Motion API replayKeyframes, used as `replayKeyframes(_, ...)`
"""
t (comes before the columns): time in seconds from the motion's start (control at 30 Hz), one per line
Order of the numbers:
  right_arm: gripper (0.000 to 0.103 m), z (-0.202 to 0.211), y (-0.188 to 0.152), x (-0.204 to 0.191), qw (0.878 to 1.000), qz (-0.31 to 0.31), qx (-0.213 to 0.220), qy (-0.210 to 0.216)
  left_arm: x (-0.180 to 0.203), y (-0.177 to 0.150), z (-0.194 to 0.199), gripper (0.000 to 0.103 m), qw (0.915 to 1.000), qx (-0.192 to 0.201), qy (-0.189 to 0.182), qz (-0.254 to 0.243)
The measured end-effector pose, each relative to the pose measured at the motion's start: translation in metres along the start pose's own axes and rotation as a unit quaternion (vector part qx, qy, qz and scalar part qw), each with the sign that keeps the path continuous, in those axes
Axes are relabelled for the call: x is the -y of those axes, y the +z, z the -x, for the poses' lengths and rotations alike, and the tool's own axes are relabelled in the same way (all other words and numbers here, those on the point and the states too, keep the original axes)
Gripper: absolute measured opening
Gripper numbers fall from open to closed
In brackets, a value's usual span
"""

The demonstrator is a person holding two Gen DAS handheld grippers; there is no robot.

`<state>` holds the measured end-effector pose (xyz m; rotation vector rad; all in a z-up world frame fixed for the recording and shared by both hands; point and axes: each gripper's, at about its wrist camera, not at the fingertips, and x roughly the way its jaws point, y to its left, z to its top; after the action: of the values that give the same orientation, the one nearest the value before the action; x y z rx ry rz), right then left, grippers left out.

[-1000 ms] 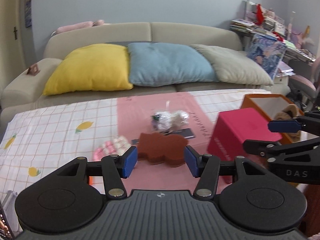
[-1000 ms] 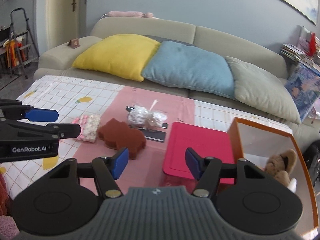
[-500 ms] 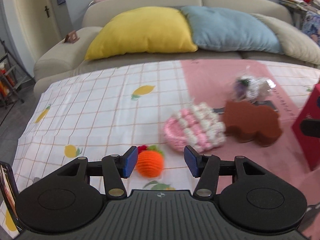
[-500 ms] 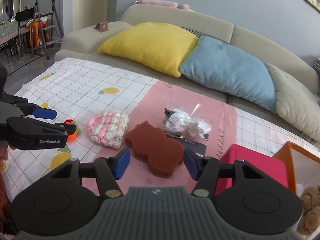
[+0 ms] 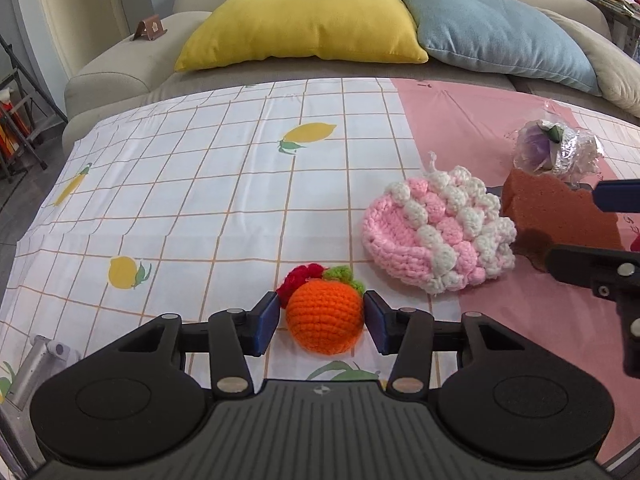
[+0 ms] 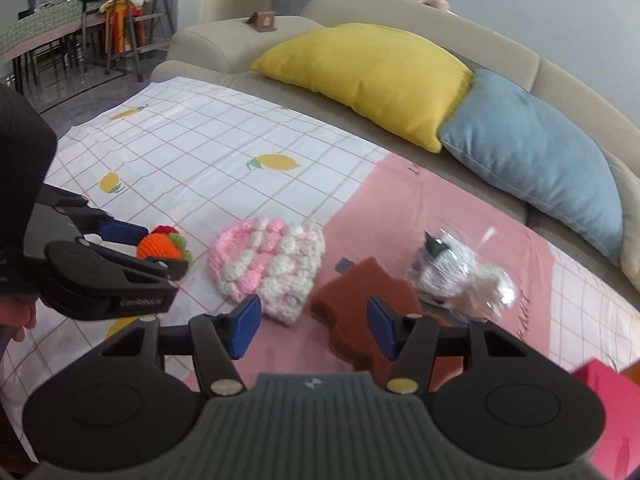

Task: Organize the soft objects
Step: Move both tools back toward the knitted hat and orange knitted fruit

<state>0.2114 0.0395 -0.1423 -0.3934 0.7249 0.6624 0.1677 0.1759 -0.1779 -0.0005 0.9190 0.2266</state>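
both wrist cams close, tilted down at tablecloth [image 5: 192, 184]; sofa [image 6: 224, 40] behind; both catch pink knit piece [image 5: 436, 236].

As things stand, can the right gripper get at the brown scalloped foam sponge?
Probably yes. The right gripper hangs open just above the brown scalloped foam sponge, with nothing between them. The pink-and-white crocheted piece sits close on the sponge's left, so its left finger has little room.

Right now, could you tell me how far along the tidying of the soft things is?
Nothing visibly put away here. In hand: the left gripper brackets the crocheted orange, its jaws just closing. The right gripper is open over the brown sponge. The pink-and-white knit piece and wrapped bundle remain on the cloth.
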Motion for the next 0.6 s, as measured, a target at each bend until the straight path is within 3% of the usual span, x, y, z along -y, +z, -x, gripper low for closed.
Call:
replayKeyframes(0.13, 0.058, -0.016, 0.007, -0.012, 1.0, 0.021, -0.002, 0.014, -0.002, 0.002, -0.002, 0.047, 1.0, 0.006, -0.003, 0.006)
replayKeyframes(0.23, 0.06, -0.029, 0.008, -0.019, 0.999, 0.036, -0.012, 0.014, -0.005, 0.002, -0.003, 0.046, 0.9999, 0.01, -0.002, 0.013)
replayKeyframes(0.37, 0.069, -0.042, 0.007, -0.029, 0.997, 0.07, -0.011, 0.012, -0.01, 0.003, -0.001, 0.046, 0.9993, 0.02, -0.001, 0.031)
replayKeyframes(0.6, 0.07, -0.055, 0.009, -0.036, 0.994, 0.107, 0.001, 0.026, -0.011, 0.004, 0.0, 0.046, 0.999, 0.026, 0.0, 0.036)
